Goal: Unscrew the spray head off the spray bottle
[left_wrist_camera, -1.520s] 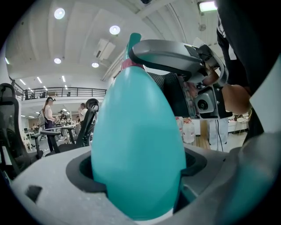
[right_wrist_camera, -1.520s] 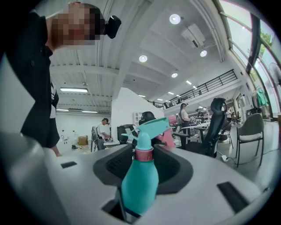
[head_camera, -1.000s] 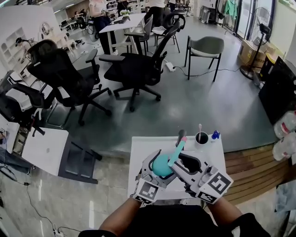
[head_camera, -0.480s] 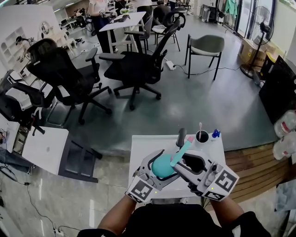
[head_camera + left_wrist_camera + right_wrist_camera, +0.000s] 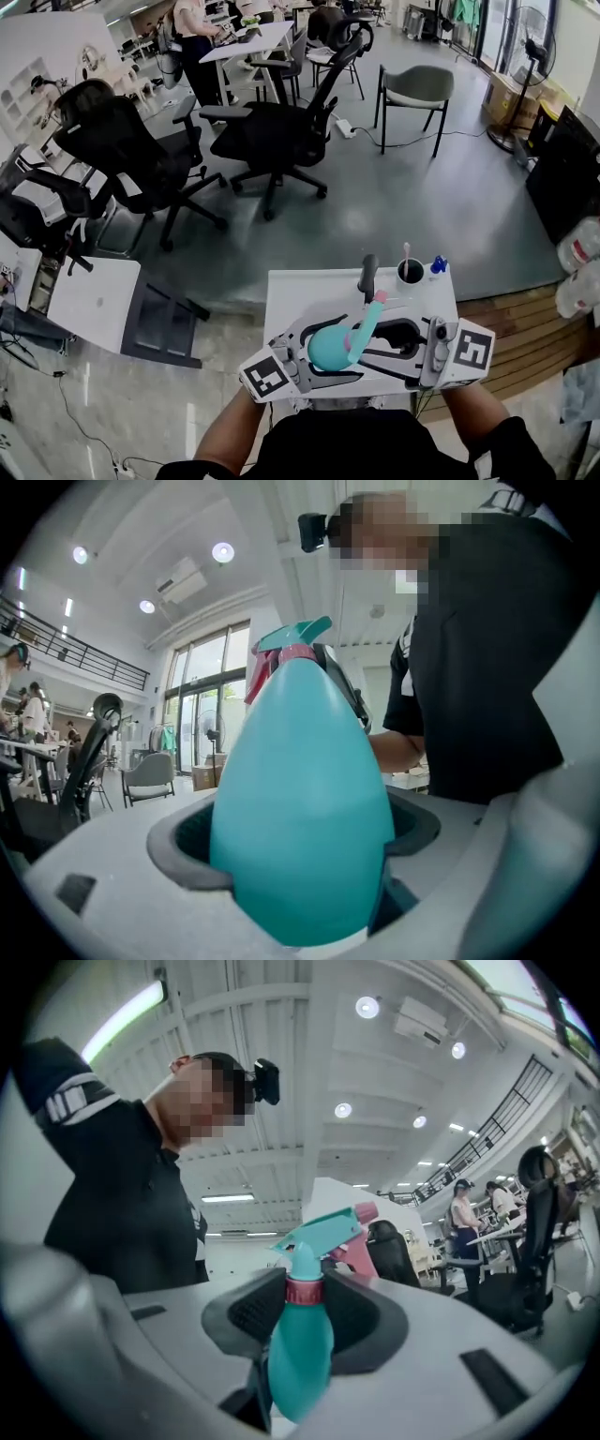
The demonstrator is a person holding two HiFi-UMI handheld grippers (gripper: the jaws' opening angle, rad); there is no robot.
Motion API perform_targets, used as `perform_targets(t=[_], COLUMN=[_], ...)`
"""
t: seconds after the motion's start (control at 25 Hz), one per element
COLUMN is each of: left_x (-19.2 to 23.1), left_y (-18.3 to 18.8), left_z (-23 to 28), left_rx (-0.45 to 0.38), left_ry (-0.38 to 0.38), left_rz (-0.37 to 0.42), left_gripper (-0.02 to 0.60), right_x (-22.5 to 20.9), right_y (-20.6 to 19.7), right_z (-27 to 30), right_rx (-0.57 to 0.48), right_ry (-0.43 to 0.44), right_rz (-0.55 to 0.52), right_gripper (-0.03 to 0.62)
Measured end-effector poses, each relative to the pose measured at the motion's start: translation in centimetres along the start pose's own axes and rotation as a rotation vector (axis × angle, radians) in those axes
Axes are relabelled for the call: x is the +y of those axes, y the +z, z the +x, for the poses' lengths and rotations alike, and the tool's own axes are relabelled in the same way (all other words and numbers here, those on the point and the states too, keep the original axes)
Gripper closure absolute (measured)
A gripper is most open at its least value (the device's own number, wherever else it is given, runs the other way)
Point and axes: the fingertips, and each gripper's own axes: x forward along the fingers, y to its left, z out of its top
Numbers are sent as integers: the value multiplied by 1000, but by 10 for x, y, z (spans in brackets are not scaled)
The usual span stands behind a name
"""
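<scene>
Fingers [image 5: 246, 1314] on pink collar [image 5: 304, 1290] — right gripper view | left — spray bottle body [image 5: 300, 799]

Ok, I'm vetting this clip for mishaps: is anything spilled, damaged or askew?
Nothing stands out. The spray bottle is tilted only because it is held above the table: left gripper clamps its body, right gripper its pink collar. No spill visible.

Bright overhead ceiling lights, strong fisheye edge distortion

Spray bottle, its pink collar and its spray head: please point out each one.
spray bottle [image 5: 300, 808], left gripper view, teal body.
pink collar [image 5: 305, 1290], right gripper view, ring's front.
spray head [image 5: 314, 1232], right gripper view, teal top.
</scene>
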Motion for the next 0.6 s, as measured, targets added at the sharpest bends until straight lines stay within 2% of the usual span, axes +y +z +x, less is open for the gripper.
perform_targets(t=[0.08,0.16,0.24,0.32,0.44,0.6], left_x=[10,28,47,59,66,76], left_y=[-7,-16,-29,-36,-44,-42], left_z=[1,0,-3,-5,-8,-15], left_rx=[31,72,123,170,215,250], left_ry=[74,205,352,469,584,686], left_rz=[-2,5,42,85,118,190], left_gripper=[118,118,118,120,120,120], right_x=[-9,-18,-30,-40,-48,-60], right_y=[-2,-6,-7,-8,-9,-5], right_z=[0,3,3,1,-2,0], right_rx=[-3,14,8,-6,-1,-11], right_ry=[-60,-155,-255,-335,-408,-482], right_rz=[-44,-101,-141,-128,-84,-43], right_gripper=[456,441,370,368,370,387])
